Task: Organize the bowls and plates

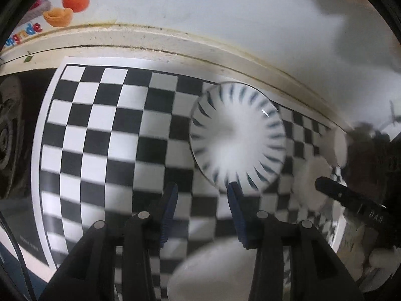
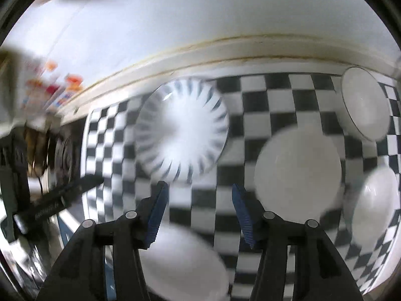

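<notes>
Both grippers stand parted with nothing between their blue pads: the left gripper (image 1: 201, 193) and the right gripper (image 2: 198, 193) each hang over the checkered mat (image 2: 263, 95). On the mat, the striped plate (image 2: 181, 130) lies near the wall ledge (image 2: 225, 50). Right of that plate sit a plain plate (image 2: 298, 170) and two white bowls (image 2: 363, 102), apart. Another white dish (image 2: 185, 263) lies below the right gripper.

The left half of the checkered mat (image 1: 95, 135) lies bare. Its right half is crowded: a striped plate (image 2: 180, 130), white plates (image 2: 298, 173) and bowls (image 2: 363, 102), with narrow gaps between
</notes>
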